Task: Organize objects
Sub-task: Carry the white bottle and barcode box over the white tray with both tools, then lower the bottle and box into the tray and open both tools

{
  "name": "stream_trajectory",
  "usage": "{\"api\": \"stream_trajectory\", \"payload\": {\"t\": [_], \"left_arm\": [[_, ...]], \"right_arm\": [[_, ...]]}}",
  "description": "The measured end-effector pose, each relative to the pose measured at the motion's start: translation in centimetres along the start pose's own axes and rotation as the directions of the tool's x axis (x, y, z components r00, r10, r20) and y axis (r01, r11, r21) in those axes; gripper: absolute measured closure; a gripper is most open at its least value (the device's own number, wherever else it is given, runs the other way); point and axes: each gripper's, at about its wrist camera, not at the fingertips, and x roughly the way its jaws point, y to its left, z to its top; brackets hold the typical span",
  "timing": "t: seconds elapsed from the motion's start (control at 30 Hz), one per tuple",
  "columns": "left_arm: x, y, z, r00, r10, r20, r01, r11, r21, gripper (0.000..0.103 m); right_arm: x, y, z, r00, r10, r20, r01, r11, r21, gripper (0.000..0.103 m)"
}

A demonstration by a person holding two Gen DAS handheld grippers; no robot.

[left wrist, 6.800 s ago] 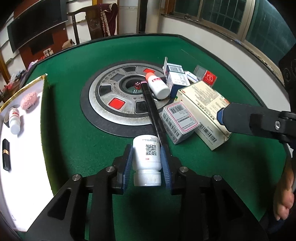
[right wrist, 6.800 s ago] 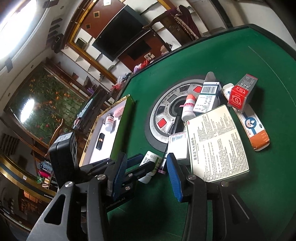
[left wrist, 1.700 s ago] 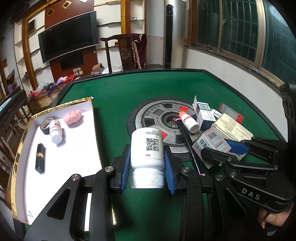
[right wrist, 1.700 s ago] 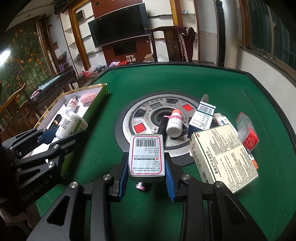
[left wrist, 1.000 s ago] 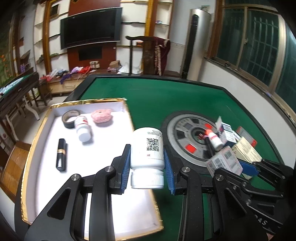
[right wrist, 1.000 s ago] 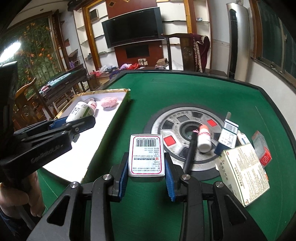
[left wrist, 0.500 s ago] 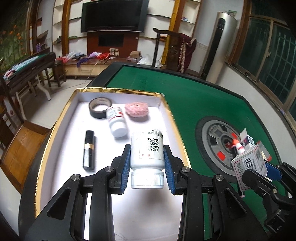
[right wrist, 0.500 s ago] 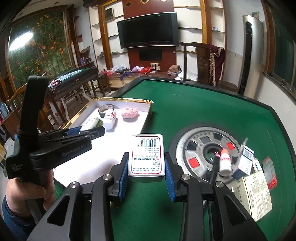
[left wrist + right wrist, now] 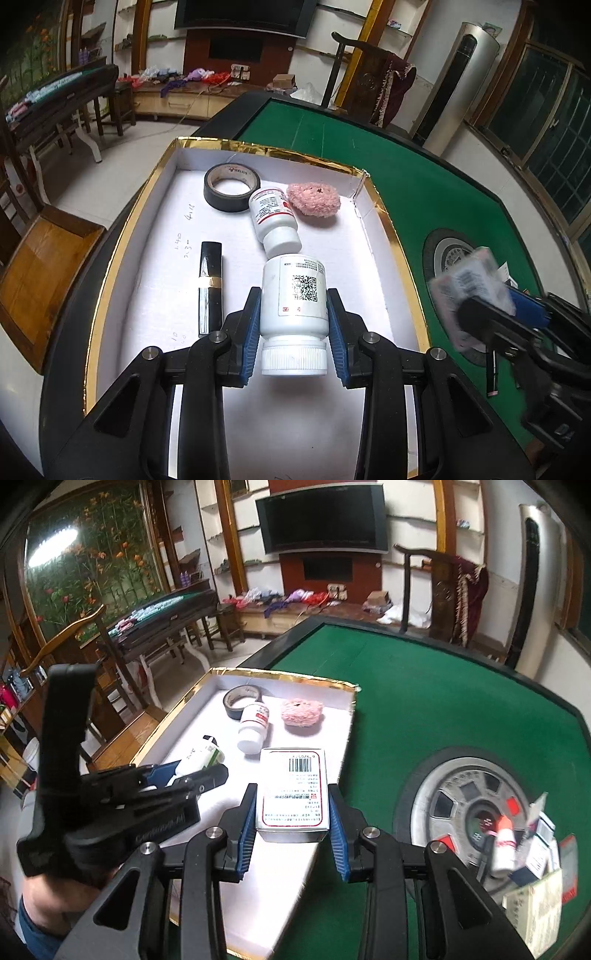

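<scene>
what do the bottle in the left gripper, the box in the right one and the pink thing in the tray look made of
Bottle: glossy white plastic, ribbed cap. Box: printed cardboard, sharp folded edges. Pink thing: fuzzy fabric or yarn, likely. Tray: white card with gold foil rim.

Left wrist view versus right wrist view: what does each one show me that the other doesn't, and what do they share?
Only the left wrist view shows the black lipstick tube lying in the tray and the white bottle's QR code.

Only the right wrist view shows the pile of boxes left on the green table, sharply.

Both show the gold-rimmed tray holding the tape roll, small bottle and pink puff, the left gripper shut on the white bottle, and the right gripper shut on the barcoded box.
</scene>
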Motion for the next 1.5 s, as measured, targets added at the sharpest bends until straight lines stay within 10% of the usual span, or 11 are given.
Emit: {"api": "stream_trajectory", "payload": {"t": [0.57,1.5], "left_arm": [[2.2,1.9,0.0,0.996,0.018,-0.089,-0.023,0.998,-0.058,0.070],[3.7,1.5,-0.3,0.988,0.056,-0.142,-0.061,0.998,-0.032,0.070]], "right_arm": [[9.5,-0.8,3.3,0.983,0.057,-0.175,-0.051,0.998,0.038,0.068],[13.6,1.2,4.3,0.963,0.031,-0.268,-0.027,0.999,0.020,0.067]]}}
